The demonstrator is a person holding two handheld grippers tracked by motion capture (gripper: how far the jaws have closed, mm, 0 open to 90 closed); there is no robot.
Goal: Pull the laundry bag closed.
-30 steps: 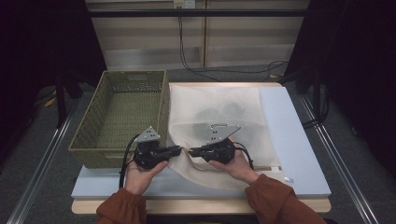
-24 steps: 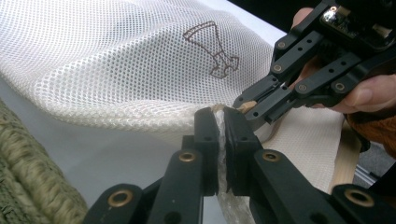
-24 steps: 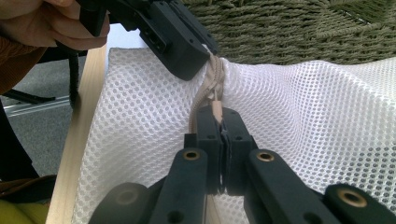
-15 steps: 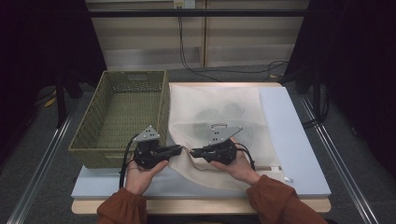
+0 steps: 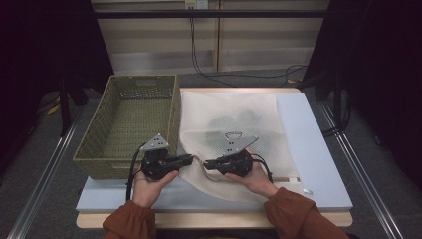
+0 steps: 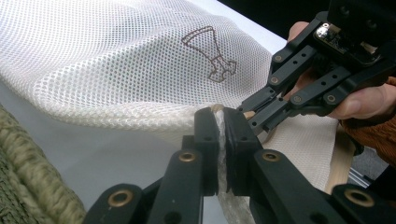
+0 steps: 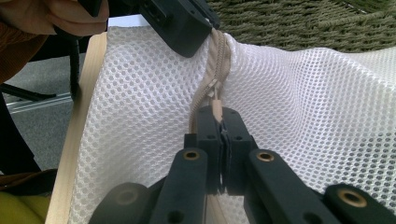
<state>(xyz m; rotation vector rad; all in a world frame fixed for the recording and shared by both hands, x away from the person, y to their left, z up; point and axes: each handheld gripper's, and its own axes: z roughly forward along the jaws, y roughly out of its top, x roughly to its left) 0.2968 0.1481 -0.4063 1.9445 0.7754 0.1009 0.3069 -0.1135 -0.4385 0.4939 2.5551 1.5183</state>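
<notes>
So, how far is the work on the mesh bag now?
Done: both tongs have their grip. The left tongs pinch the mesh bag at its zipper end; the right tongs are shut on the zipper pull. In hand: the zipper is about to be drawn. Left: perhaps moving the bag into the basket.

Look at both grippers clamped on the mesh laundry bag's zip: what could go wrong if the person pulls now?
1. The right gripper pinches just the small zip pull; it could slip out under tension.
2. The left gripper clamps a thin fold of the mesh bag at the zip's end; a hard pull might tear or stretch the netting.
3. The two grippers sit close together, so loose fabric may catch in the zip.
</notes>
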